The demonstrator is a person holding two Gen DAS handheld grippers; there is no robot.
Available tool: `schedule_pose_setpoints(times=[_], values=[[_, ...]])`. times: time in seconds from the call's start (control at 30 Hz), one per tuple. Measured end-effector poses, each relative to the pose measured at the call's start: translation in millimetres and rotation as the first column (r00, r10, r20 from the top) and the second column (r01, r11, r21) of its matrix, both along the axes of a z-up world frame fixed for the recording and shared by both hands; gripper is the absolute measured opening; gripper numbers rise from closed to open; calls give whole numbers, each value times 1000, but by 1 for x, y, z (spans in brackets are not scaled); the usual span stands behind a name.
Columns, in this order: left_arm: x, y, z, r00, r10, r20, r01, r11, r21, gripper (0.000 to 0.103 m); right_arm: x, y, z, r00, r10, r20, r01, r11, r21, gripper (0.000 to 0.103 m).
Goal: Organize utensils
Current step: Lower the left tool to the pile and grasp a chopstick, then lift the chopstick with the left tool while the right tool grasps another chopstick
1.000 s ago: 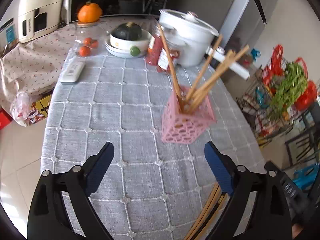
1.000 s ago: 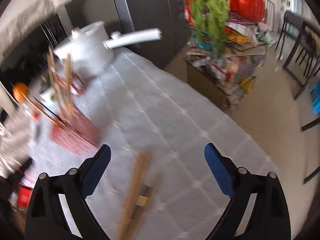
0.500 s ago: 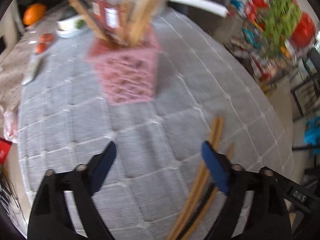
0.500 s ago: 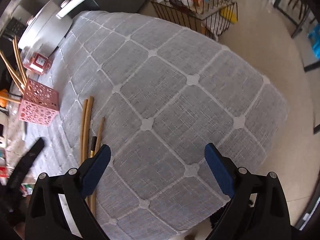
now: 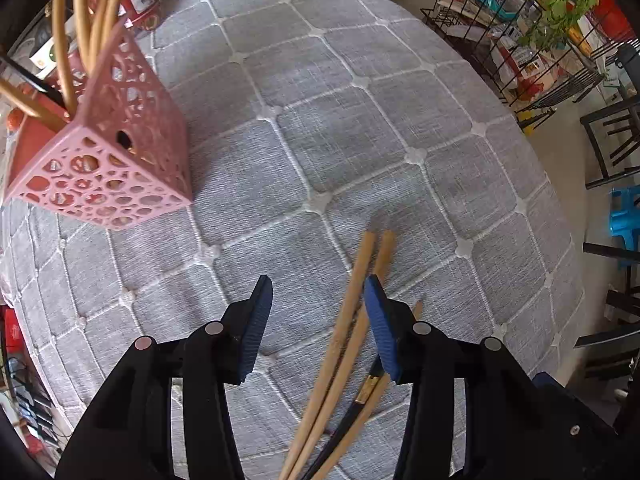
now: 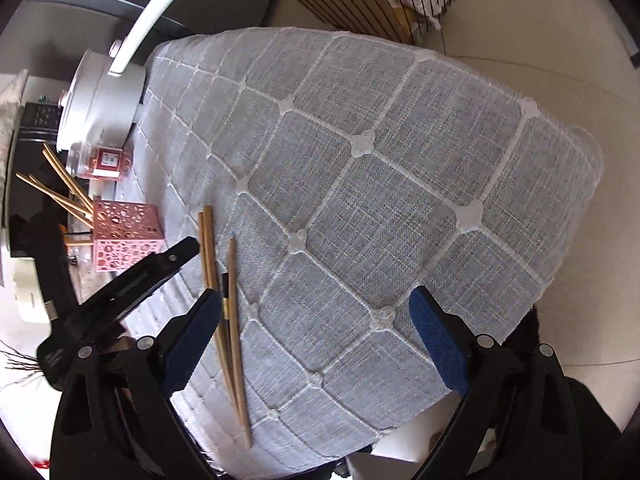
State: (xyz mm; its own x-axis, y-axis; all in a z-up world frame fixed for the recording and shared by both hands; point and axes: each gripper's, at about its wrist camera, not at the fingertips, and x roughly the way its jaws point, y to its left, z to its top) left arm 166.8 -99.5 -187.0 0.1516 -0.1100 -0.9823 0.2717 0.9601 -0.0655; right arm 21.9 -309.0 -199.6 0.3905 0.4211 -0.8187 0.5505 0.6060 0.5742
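Several loose chopsticks (image 5: 340, 344) lying flat on grey-clothed worktop (image 5: 360, 128), near its edge; pink perforated holder (image 5: 108, 152) with more chopsticks standing well apart; left claw (image 5: 318, 304) closing, part-open over chopsticks, not gripping; right claw (image 6: 316, 320) released wide, empty

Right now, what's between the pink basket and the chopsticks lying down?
Only bare cloth between the basket and the chopsticks, in both views.

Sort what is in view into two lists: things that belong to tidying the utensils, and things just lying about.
Belongs to the job:
loose chopsticks on the tablecloth
pink holder with chopsticks already in it

Just lying about:
white pot
red-labelled jar
wire rack with greens
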Motion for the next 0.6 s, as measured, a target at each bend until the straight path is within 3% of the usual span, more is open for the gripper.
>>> schedule_pose_setpoints(times=[0.13,0.2,0.23,0.4,0.6], values=[[1,-11,-4,1000,-22,-2,22,1000,13,41,0,-2,4,1000,-2,11,2,1000,-4,92],[2,-15,-3,999,-34,5,34,999,19,26,0,-3,4,1000,-8,12,8,1000,-13,92],[2,-18,-6,999,-45,-1,45,998,47,8,0,-4,4,1000,-11,10,11,1000,-22,92],[-2,-10,-11,999,-51,8,51,999,7,10,9,-2,3,1000,-11,5,11,999,-47,92],[-21,19,-5,997,-41,67,44,998,-35,8,41,26,12,997,69,18,-65,985,-157,92]])
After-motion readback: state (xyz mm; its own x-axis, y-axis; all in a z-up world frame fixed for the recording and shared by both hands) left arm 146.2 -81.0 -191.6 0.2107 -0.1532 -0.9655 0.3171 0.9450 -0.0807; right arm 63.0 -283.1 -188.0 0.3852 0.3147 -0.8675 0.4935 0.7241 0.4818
